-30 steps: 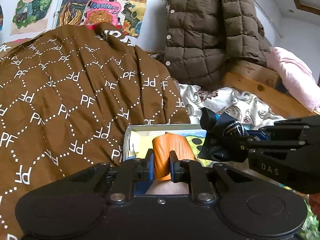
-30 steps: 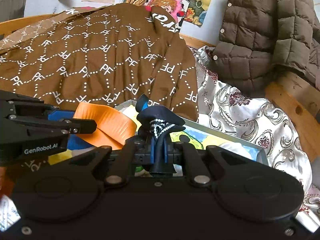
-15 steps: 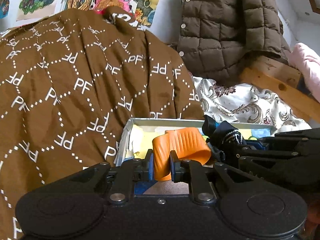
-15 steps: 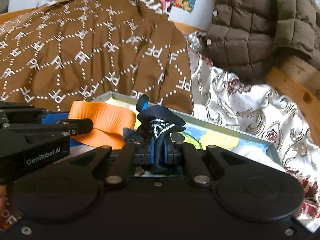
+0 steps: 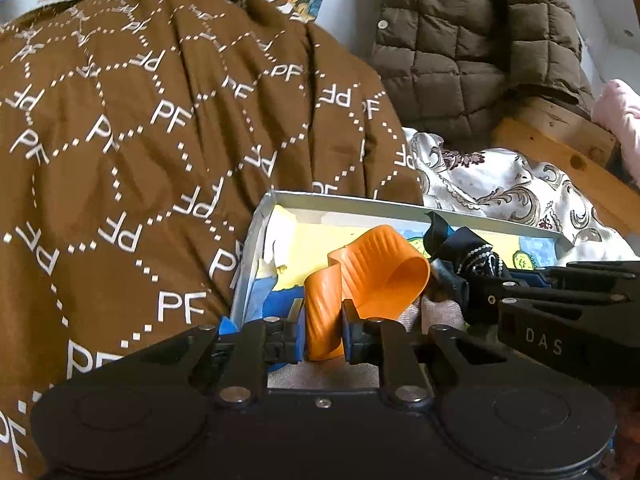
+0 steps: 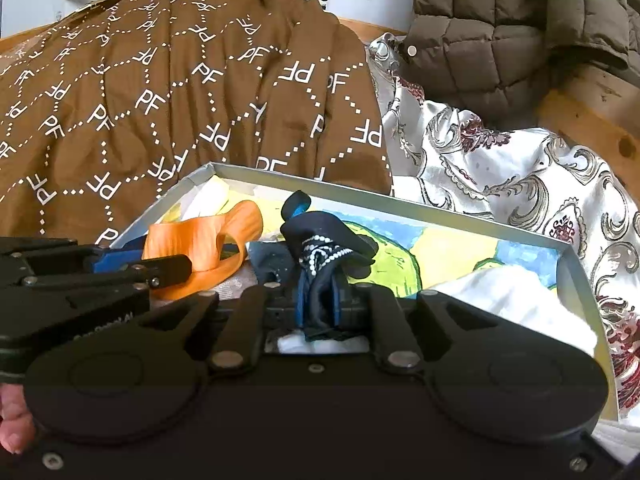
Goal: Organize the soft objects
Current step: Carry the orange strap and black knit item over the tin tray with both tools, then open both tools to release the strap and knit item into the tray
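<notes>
Your left tool (image 5: 323, 330) has the orange ribbed band (image 5: 376, 276) between its opening jaws; your right tool (image 6: 318, 308), jaws also opening, has the dark beaded fabric piece (image 6: 320, 256) between its pads. Both sit over the near end of the shallow box (image 6: 576, 264) with its painted lining. Far left lies the brown PF-print quilt (image 5: 140, 160), right the floral silver cloth (image 6: 500, 168), behind it the quilted brown jacket (image 5: 472, 40) on a wooden rail (image 5: 560, 140).

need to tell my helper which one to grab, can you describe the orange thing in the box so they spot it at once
Find the brown PF-printed quilt; a shallow grey box sits against its front edge. The orange ribbon curls there, between the left gripper's opening jaws. It is the only bright, ribbed loop; the neighbouring navy cloth is dark with white beads.
</notes>
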`<state>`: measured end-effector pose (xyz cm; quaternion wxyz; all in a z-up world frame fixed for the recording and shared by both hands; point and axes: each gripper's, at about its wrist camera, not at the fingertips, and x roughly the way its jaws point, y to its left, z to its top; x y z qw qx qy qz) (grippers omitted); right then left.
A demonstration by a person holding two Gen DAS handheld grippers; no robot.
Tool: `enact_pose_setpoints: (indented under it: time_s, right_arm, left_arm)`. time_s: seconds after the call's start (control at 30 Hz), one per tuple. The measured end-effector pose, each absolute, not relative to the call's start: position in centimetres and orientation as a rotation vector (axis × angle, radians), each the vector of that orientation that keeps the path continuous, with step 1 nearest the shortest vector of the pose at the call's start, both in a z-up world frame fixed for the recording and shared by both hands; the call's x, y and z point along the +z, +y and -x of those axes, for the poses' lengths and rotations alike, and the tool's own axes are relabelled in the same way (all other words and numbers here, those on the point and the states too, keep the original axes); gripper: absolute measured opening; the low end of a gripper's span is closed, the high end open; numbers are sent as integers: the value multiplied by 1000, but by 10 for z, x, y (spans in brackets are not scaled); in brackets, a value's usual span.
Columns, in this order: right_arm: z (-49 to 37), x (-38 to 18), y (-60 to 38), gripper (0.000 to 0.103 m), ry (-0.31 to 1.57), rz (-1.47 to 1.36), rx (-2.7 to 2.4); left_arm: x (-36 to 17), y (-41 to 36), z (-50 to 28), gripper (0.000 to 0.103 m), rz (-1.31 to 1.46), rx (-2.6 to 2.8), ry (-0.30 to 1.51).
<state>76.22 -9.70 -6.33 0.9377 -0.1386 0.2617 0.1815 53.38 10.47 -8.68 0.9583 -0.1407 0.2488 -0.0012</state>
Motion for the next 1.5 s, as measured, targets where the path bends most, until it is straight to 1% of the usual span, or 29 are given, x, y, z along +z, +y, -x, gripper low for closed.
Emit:
enact_pose_setpoints:
  time_s: [0.07, 0.33, 0.5, 0.6, 0.67, 0.8, 0.9, 0.93, 0.97, 1.0, 1.13, 1.23, 1.33, 1.4, 1.5]
  right_arm:
    - [-760, -63, -95, 10, 534, 285, 369]
    - [-746, -63, -94, 10, 556, 256, 341]
    - [-744, -64, -93, 12, 558, 266, 332]
    - [-744, -63, -95, 19, 559, 262, 325]
    - [-744, -62, -97, 26, 560, 259, 316]
    - [-742, -60, -99, 32, 557, 257, 310]
    - [-737, -56, -100, 45, 551, 257, 308]
    - [-735, -54, -101, 54, 550, 256, 312]
    - [-733, -52, -101, 59, 547, 259, 313]
    - [-731, -49, -102, 61, 544, 262, 315]
    - [-725, -38, -104, 75, 525, 272, 312]
    - [-721, -31, -108, 77, 515, 267, 300]
    - [-715, -24, -112, 81, 503, 266, 291]
    - [-712, -17, -116, 82, 497, 265, 288]
    - [-704, -6, -122, 84, 483, 263, 280]
  left_arm:
    - [-87, 104, -534, 20, 285, -2, 507]
    - [-87, 103, -534, 23, 278, 2, 521]
    - [-87, 104, -534, 27, 275, 7, 529]
    - [-86, 104, -533, 28, 275, 16, 534]
    - [-86, 104, -532, 29, 274, 20, 538]
    - [-84, 104, -531, 31, 276, 25, 540]
    - [-82, 103, -528, 34, 266, 27, 539]
    - [-82, 103, -527, 35, 266, 25, 539]
    - [-81, 103, -526, 37, 267, 23, 539]
    - [-81, 104, -525, 39, 268, 22, 538]
    - [-76, 103, -520, 42, 252, 25, 535]
    - [-70, 105, -515, 46, 246, 29, 524]
    - [-62, 106, -509, 52, 244, 31, 507]
    - [-57, 106, -505, 59, 241, 34, 494]
    - [-49, 108, -498, 64, 247, 45, 480]
